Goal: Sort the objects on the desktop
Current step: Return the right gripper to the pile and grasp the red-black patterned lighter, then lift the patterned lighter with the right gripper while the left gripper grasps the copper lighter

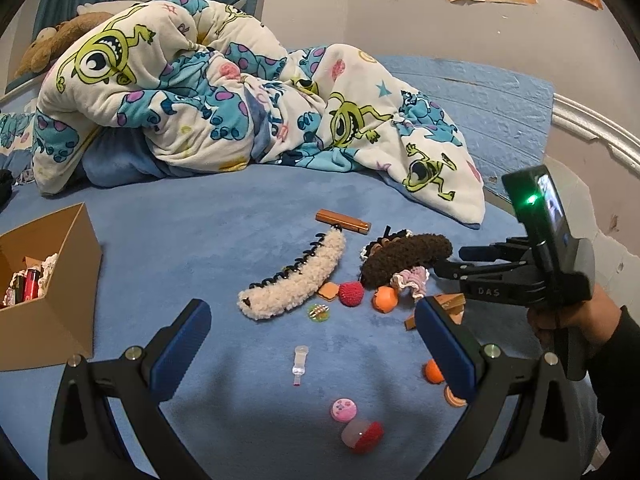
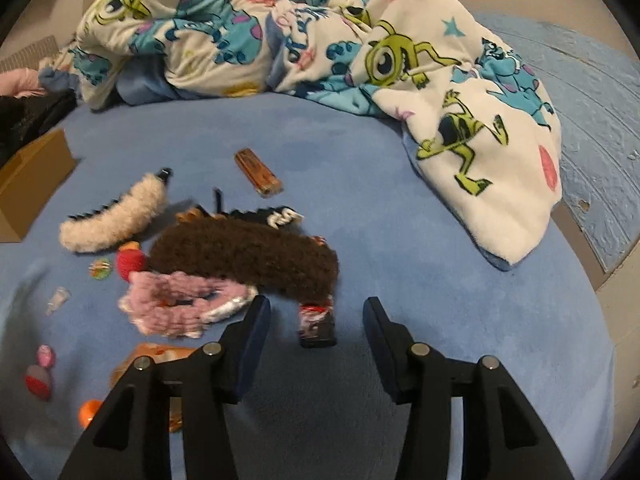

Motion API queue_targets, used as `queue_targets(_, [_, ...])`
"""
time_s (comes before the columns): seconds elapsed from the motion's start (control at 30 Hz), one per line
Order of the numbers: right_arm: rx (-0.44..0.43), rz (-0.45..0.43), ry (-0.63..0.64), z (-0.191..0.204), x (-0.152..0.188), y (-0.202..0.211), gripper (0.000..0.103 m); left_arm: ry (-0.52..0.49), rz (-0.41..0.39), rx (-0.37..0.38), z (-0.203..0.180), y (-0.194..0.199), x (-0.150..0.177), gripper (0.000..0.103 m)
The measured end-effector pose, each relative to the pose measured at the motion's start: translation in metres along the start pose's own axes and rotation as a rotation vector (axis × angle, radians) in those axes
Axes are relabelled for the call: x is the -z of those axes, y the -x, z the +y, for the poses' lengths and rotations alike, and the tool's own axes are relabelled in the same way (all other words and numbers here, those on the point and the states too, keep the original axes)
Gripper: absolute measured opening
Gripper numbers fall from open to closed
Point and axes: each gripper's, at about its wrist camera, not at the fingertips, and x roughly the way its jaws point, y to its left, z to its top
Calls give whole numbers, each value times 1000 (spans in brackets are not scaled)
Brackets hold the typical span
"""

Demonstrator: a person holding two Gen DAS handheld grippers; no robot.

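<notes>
The sorting has begun, but most of it is left. In the cardboard box point(image 1: 60, 280) there are already a few things: a red lighter point(image 1: 31, 284), something dark beside it and a piece of white lace; more I cannot tell.

All other things lie loose on the blue bed cover point(image 1: 200, 240), to the right of the box. Nearest to the box is the cream fluffy hair clip point(image 1: 296, 276), and behind its far end a brown lighter point(image 1: 343, 221). Further from the box lies the dark brown fluffy hair clip point(image 2: 244, 256), with a pink scrunchie point(image 2: 180, 304) touching its near side. Between the two clips are a red ball point(image 1: 351, 293) and an orange one point(image 1: 385, 298). Small toys and a little clear vial point(image 1: 300, 362) are scattered nearer to the camera.

The left gripper point(image 1: 312, 344) hovers wide and holds nothing. The right gripper point(image 2: 316, 320) is partly open and also holds nothing; a small dark lighter point(image 2: 317, 326) lies on the cover between its fingers, untouched, half under the brown clip. I judge this lighter is the next thing for the box.
</notes>
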Motion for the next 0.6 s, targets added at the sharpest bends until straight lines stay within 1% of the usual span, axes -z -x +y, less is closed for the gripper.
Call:
queue_targets(0.03, [-21,20,-26,-3,1,-7,49,3,2,0,1,0,0,103])
queue_targets(0.1, [-44,12,-57,-8,0,-10,50,5,5,1,2,-1,0,103])
queue_targets(0.13, [-48,13,-65,-8,0,-12,51,5,6,1,3,-1,0,103])
queue_targets(0.17, [-36,16,-68,-7,-1,-12,49,3,6,2,2,-1,0,103])
queue_targets(0.2, [-33,14,-69,-6,-1,-12,38,1,7,0,2,-1,0,103])
queue_targets(0.23, [-35,13,-75,-5,-1,-11,19,-1,8,-2,2,-2,0,103])
queue_targets(0.33, [-34,29,-73,-4,-2,-11,19,-10,11,-1,2,-2,1,103])
queue_targets(0.43, [-54,37,-89,-8,-2,-6,19,-10,9,0,2,-2,1,103])
queue_targets(0.6, [-63,36,-102,-13,-1,10,19,-3,4,-2,1,0,0,103])
